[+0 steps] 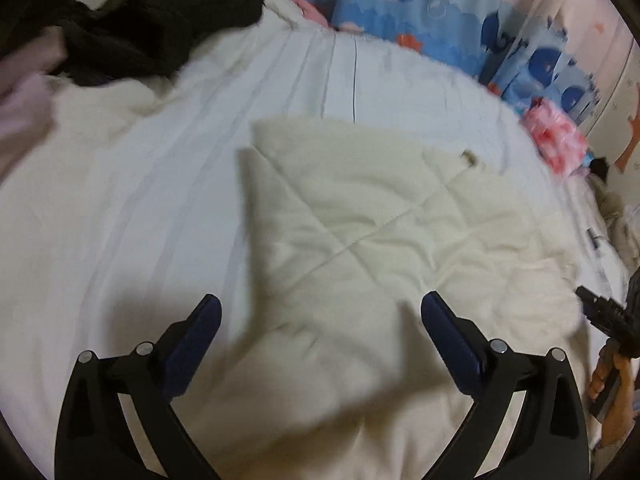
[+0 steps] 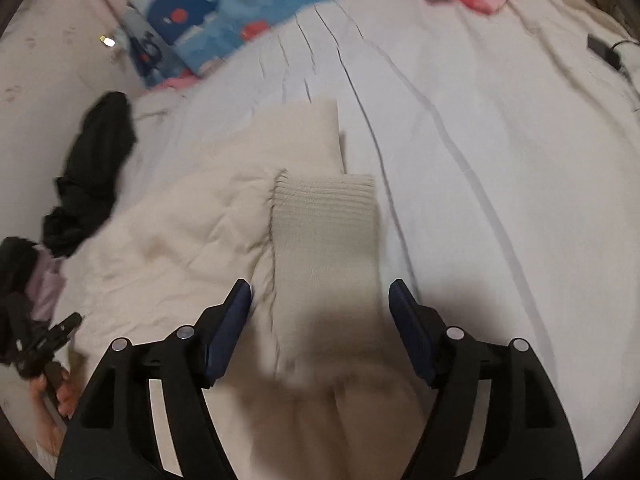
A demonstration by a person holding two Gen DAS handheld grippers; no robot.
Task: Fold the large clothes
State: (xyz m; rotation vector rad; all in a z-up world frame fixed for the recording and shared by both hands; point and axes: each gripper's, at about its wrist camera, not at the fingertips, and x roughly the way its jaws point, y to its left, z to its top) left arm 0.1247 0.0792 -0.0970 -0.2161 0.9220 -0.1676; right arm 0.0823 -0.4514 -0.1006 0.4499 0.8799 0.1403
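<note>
Garment: cream quilted jacket (image 1: 360, 216) lies part-folded on the white bed sheet (image 1: 120, 220) | left wrist view: left gripper (image 1: 320, 312) hovers wide open, empty, over its near edge | right wrist view: right gripper (image 2: 320, 300) wide open, empty, straddling the ribbed cuff (image 2: 324, 216) | handling: likely soft, puffy, light; pinch cuff or hem.

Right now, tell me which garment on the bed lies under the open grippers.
The cream jacket, spread on the sheet beneath both grippers. The black garment and pink garment lie bunched at the far edges.
</note>
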